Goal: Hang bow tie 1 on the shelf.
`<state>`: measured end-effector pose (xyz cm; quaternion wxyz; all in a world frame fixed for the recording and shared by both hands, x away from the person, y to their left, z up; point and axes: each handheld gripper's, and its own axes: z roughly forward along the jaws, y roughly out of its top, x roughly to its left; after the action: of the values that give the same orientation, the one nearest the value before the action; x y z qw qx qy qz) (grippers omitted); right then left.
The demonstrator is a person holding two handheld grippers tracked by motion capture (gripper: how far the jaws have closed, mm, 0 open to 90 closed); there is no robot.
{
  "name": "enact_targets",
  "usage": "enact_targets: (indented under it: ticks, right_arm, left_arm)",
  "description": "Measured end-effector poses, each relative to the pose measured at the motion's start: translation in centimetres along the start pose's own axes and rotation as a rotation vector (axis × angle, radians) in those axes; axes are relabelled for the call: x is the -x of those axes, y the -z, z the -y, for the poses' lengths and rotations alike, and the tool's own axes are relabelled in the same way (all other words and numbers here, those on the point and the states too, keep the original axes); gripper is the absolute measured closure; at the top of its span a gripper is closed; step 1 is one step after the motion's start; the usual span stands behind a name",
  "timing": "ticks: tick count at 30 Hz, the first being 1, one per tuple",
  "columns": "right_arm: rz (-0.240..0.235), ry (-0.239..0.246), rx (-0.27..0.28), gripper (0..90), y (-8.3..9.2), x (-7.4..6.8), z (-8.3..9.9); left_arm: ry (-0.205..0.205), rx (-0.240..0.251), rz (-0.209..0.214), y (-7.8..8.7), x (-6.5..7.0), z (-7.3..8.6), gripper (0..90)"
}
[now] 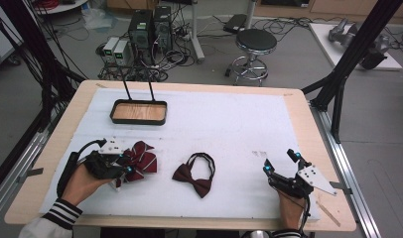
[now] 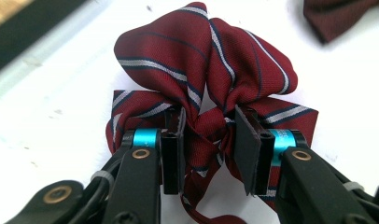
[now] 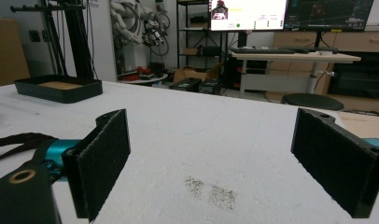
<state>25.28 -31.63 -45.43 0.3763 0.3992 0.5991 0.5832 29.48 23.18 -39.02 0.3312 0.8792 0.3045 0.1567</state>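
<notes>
Maroon fabric with white and navy stripes makes up the striped bow tie (image 2: 206,70), which lies on the white foam mat (image 1: 229,124) near its front left corner. The left gripper (image 1: 124,167) is clenched on it: in the left gripper view both black pads press into the knot at the bow's middle, and the loops fan out beyond the jaws. A hand in a striped cuff (image 1: 65,210) holds that gripper from the side nearer the person.

Just to the right of the striped bow lies a plain dark red bow tie (image 1: 194,176), its black neck strap looped behind it, not touching the striped one. Farther from the person than the striped bow, near the mat's far edge, stands a black tray (image 1: 138,112) with a wooden floor.

Well to the right of the striped bow, past the plain one, the right gripper (image 1: 281,162) rests at the mat's front right, released, its jaws spread wide with only bare mat between them.
</notes>
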Motion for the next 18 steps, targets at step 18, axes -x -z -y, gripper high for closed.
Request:
enact_targets:
  ticks: [18]
  right_arm:
    - [0.0,0.003,-0.001,10.9,0.0,0.0,0.0]
  left_arm:
    - [0.049,0.24,-0.085,3.3,-1.8,-1.0,65.5]
